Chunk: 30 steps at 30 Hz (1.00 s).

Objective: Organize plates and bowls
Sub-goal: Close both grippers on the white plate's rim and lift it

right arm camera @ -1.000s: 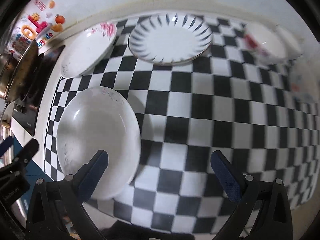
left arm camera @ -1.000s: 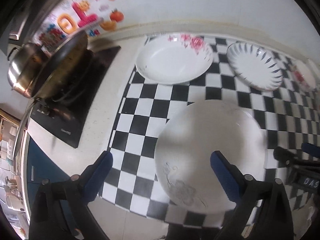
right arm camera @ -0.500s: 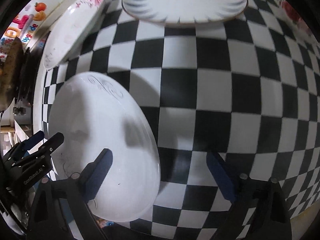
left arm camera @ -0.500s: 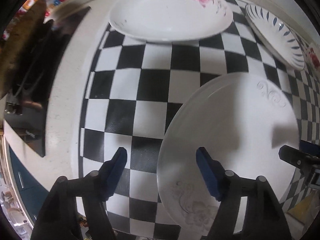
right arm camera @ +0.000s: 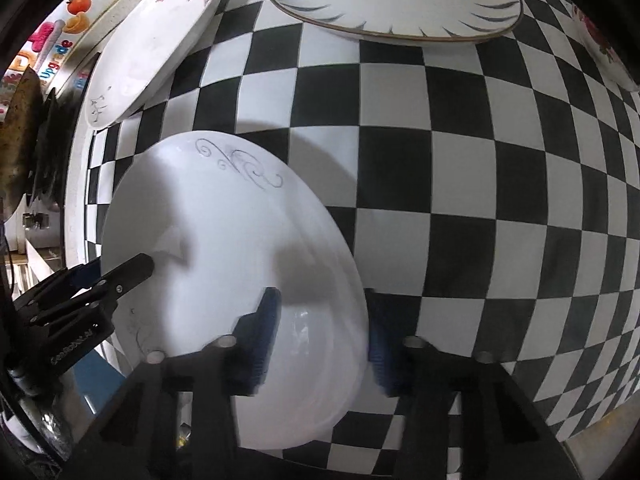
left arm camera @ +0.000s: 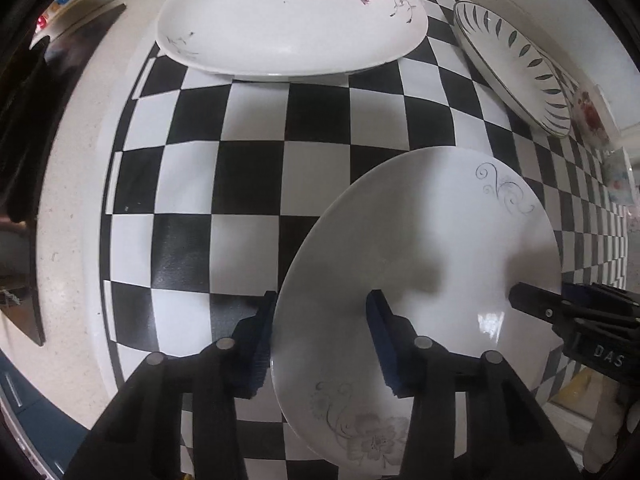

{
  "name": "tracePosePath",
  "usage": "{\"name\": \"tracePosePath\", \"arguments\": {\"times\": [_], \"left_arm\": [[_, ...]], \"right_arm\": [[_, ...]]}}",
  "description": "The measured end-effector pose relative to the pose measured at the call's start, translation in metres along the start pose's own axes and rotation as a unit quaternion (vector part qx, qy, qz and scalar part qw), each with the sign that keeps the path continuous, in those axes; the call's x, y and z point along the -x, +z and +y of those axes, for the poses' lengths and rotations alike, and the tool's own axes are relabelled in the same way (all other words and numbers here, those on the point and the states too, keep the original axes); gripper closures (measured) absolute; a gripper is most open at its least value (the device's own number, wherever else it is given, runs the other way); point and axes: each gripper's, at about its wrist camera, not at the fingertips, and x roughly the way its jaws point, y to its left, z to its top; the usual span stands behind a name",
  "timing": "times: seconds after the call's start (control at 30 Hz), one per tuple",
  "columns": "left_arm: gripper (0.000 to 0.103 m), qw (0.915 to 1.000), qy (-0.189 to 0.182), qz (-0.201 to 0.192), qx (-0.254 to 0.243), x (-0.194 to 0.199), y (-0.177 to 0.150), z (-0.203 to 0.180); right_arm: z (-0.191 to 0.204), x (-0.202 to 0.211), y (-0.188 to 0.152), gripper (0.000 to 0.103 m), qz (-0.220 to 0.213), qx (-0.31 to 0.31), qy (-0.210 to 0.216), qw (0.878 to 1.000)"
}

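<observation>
Both tongs, left (left arm camera: 320, 336) and right (right arm camera: 320, 332), have dropped onto the white plate (left arm camera: 440, 248). Jaws are closing across opposite rims, not yet clamped. Lifting likely follows.

Soft overhead light; tool shadows fall grey across the white plate (left arm camera: 424, 248), with a small glare spot near its rim. Checkered mat (right arm camera: 440, 184) bulges from fisheye distortion; corners go dark, edges blur.
</observation>
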Motion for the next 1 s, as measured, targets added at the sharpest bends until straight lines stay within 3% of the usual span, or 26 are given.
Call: {"name": "tracePosePath", "arguments": {"times": [0.07, 0.17, 0.4, 0.6, 0.83, 1.0], "left_arm": [[0.062, 1.0, -0.005, 0.002, 0.008, -0.001, 0.001, 0.002], [0.062, 0.9997, 0.001, 0.008, 0.025, -0.001, 0.003, 0.002], [0.062, 0.9992, 0.012, 0.012, 0.035, 0.003, -0.001, -0.019], [0.062, 0.9999, 0.004, -0.001, 0.015, 0.016, -0.005, -0.065], [0.062, 0.9997, 0.0, -0.007, -0.025, 0.025, 0.006, -0.127], [0.062, 0.9989, 0.005, -0.001, -0.047, 0.01, 0.01, -0.161]], "right_arm": [[-0.004, 0.0, 0.001, 0.071, 0.001, -0.003, -0.002, 1.0], [-0.009, 0.001, 0.001, 0.075, 0.003, -0.008, 0.017, 1.0], [-0.029, 0.01, -0.001, 0.076, 0.012, 0.0, 0.032, 0.999], [-0.043, 0.025, -0.003, 0.076, 0.002, -0.011, 0.043, 0.999], [-0.101, 0.058, -0.01, 0.076, -0.021, -0.036, 0.042, 0.998], [-0.136, 0.062, -0.015, 0.076, -0.023, -0.059, 0.043, 0.997]]}}
